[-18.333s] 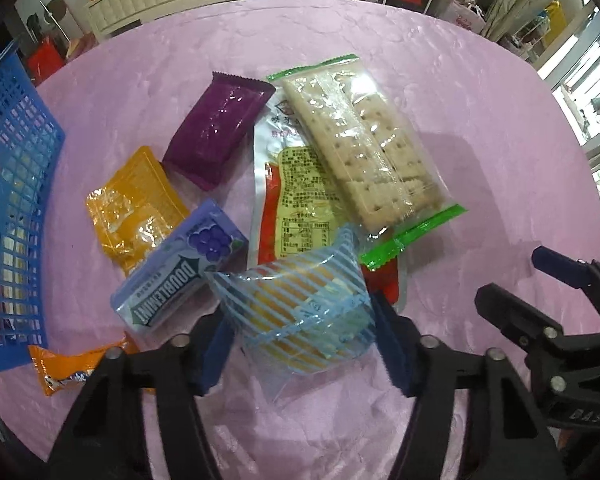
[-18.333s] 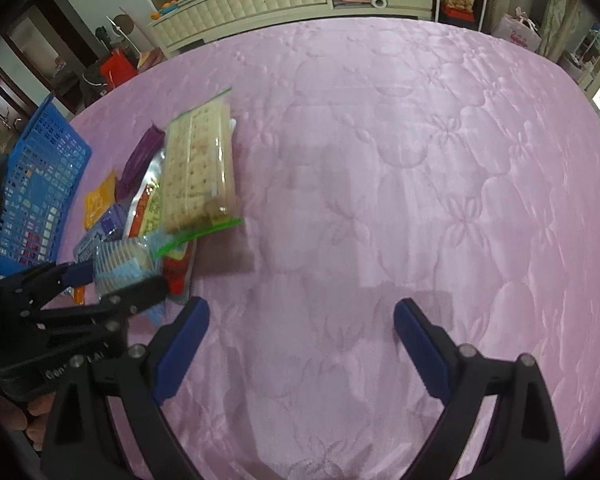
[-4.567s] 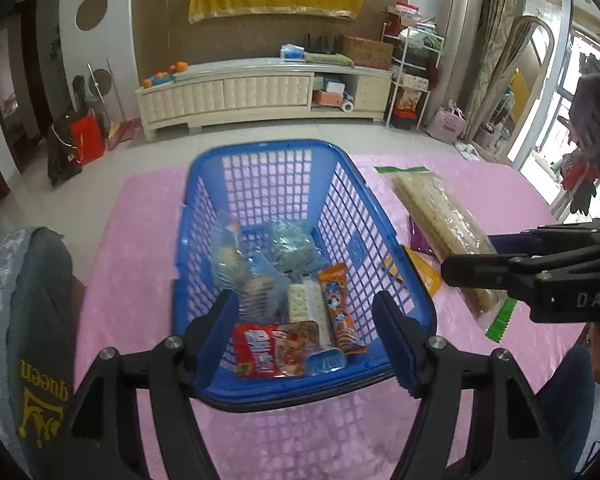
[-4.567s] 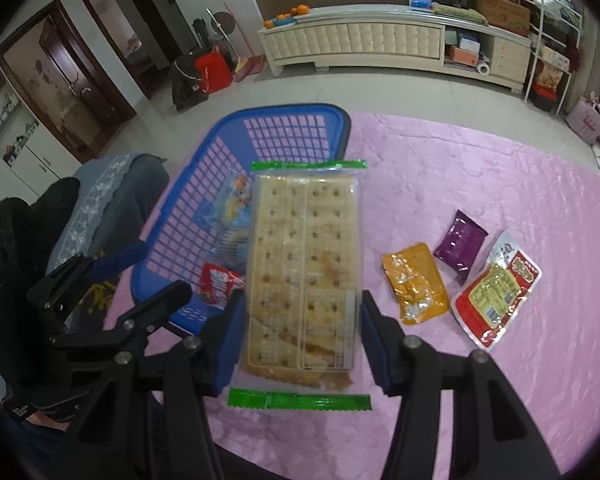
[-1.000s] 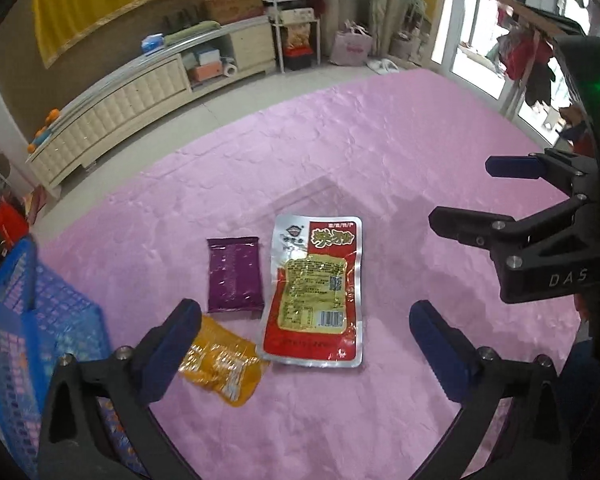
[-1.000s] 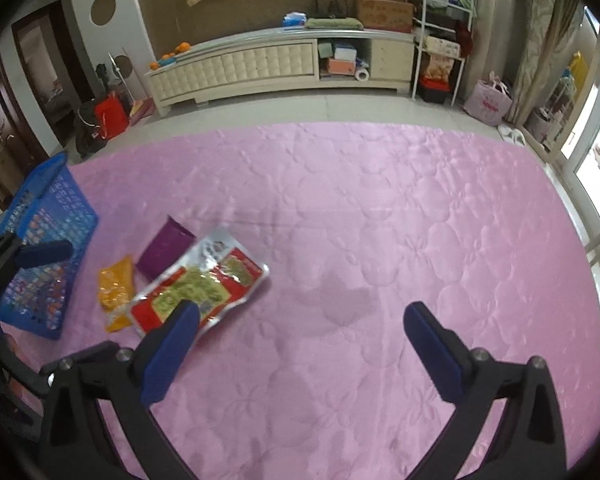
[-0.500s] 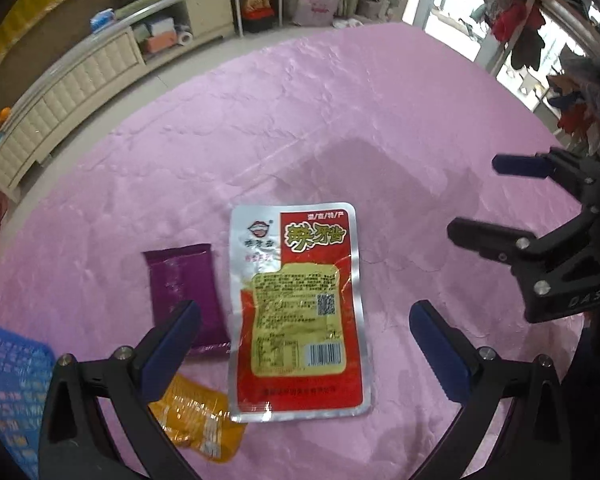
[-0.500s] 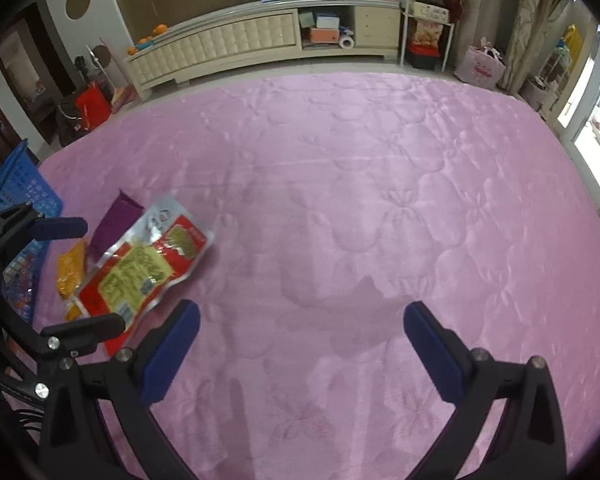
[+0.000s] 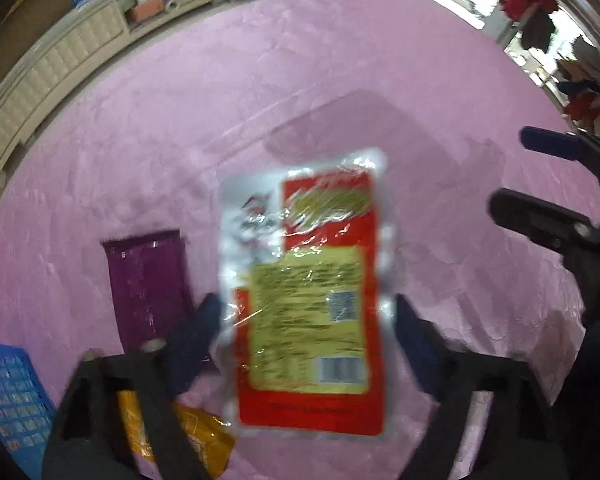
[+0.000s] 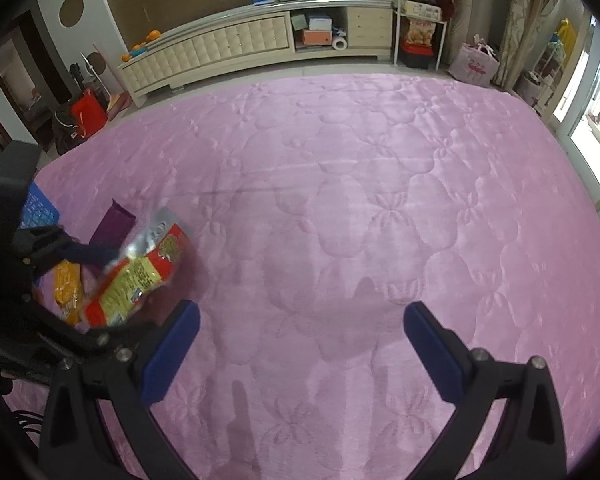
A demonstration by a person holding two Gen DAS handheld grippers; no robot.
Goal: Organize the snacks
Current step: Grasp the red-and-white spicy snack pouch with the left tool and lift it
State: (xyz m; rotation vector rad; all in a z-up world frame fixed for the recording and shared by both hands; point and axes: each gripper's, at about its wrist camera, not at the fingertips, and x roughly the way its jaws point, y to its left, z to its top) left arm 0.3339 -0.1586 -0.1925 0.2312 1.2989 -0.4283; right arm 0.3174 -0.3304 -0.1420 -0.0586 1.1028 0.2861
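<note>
A: Where is the red-and-silver snack pouch (image 9: 304, 300)?

B: At the centre of the left wrist view, between the blue fingers (image 9: 198, 340) of the left gripper (image 9: 306, 336). The fingers have just been closing around it and now sit against its long edges. The picture is blurred, but the pouch looks tilted up off the pink quilted cover (image 9: 300, 80). In the right wrist view the same pouch (image 10: 140, 272) shows at 9 o'clock, slanted, with a left finger at its upper edge.

A: What lies around it?

B: A purple packet (image 9: 148, 284) flat on the cover at 9 o'clock, just beside the left finger. An orange packet (image 9: 188, 440) at 7 o'clock, partly under the gripper's black frame. The corner of a blue basket (image 9: 8, 396) at 8 o'clock, at the picture's edge.

A: And the right gripper (image 10: 300, 344)?

B: Its fingers stand wide apart with nothing between them, above bare pink cover. It appears at 3 o'clock in the left view, well apart from the pouch.

A: Beyond the cover?

B: A long cream cabinet (image 10: 220, 52) at 12 o'clock.
</note>
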